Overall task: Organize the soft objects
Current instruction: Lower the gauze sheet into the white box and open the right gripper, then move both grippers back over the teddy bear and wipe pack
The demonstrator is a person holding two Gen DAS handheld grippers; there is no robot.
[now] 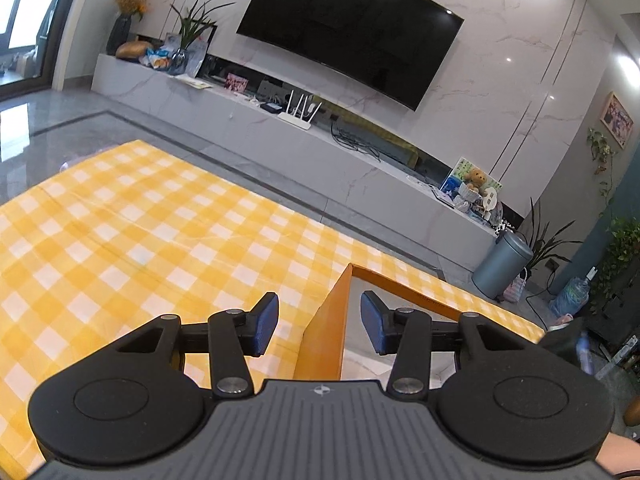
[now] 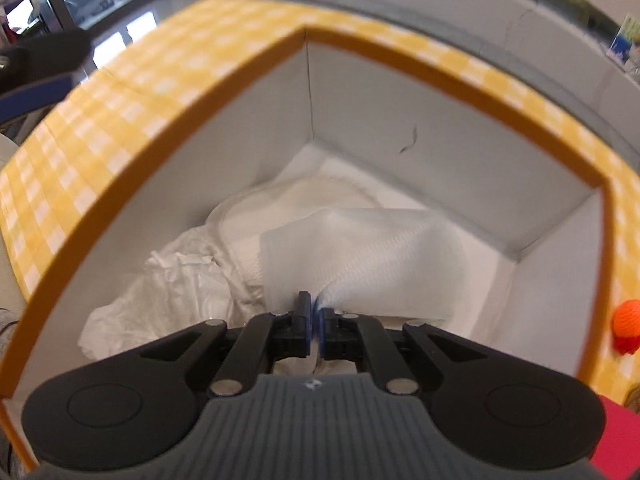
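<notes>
two grippers are in view, one per wrist camera. the right gripper [image 2: 313,310] points steeply down into the orange box [image 2: 120,216], its blue pads pinched together on the near edge of a folded white cloth [image 2: 360,256], which spreads away from the fingertips toward twelve and one o'clock. more white soft pieces lie on the box floor: a crumpled one [image 2: 168,292] at ten o'clock of the tips and a flatter padded one [image 2: 304,200] at twelve, against the far white walls. outside the box, at three o'clock, an orange knitted ball [image 2: 627,316] sits on the yellow checked tablecloth [image 2: 192,68]. the left gripper [image 1: 319,322] stands half open with nothing between its pads, straddling the near corner of the box wall [image 1: 326,332]; the tablecloth [image 1: 140,240] stretches bare toward ten o'clock, and a dark television [image 1: 352,28] hangs on the wall at twelve.
</notes>
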